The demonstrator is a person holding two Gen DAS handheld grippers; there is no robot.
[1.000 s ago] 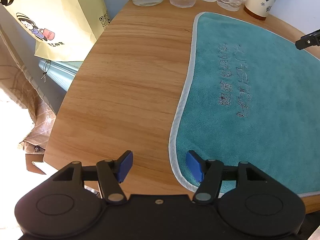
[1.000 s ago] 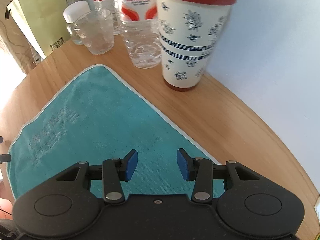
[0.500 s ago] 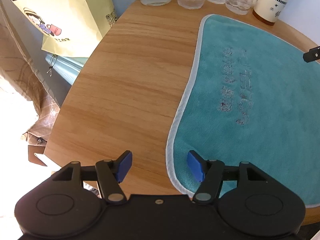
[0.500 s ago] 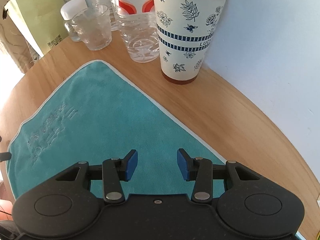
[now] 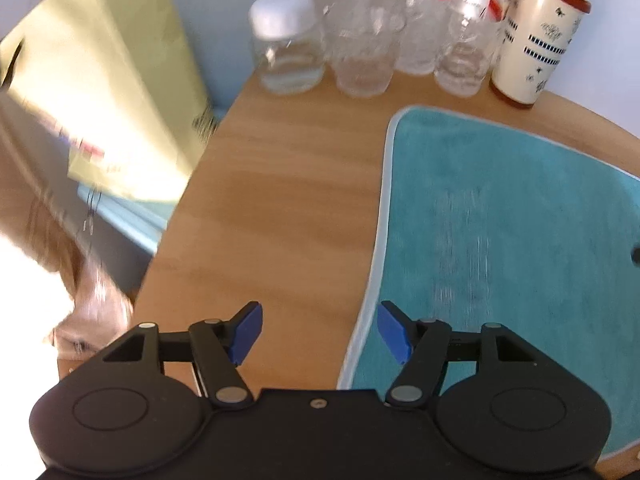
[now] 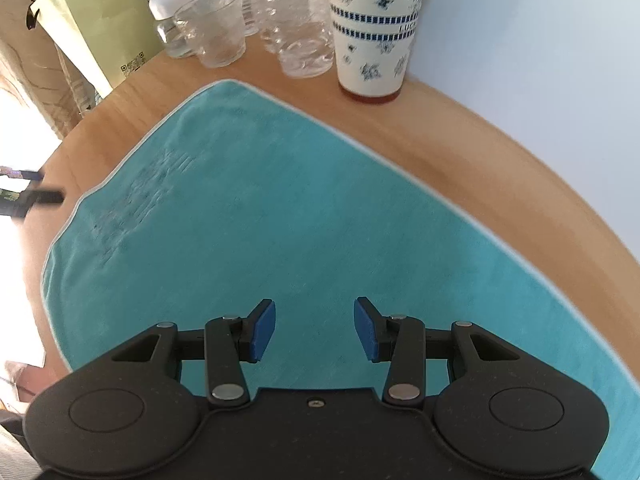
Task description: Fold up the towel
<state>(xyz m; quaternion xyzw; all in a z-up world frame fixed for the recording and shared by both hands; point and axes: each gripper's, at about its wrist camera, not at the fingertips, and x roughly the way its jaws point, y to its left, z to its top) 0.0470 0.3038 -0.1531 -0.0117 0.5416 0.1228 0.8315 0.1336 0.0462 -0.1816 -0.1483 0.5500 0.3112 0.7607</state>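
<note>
Under both grippers the towel lies flat; the right gripper has drawn back over its middle, the left gripper has tilted up at its edge, bottles now ahead, both jaws spread, empty

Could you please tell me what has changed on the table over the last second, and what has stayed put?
Both tools have pulled back from the far end of the table: the left tool now sees the bottles and cup, and the right tool sees more of the towel. Nothing was gripped or released. The towel stays flat and unfolded, and both tools stay open.
</note>
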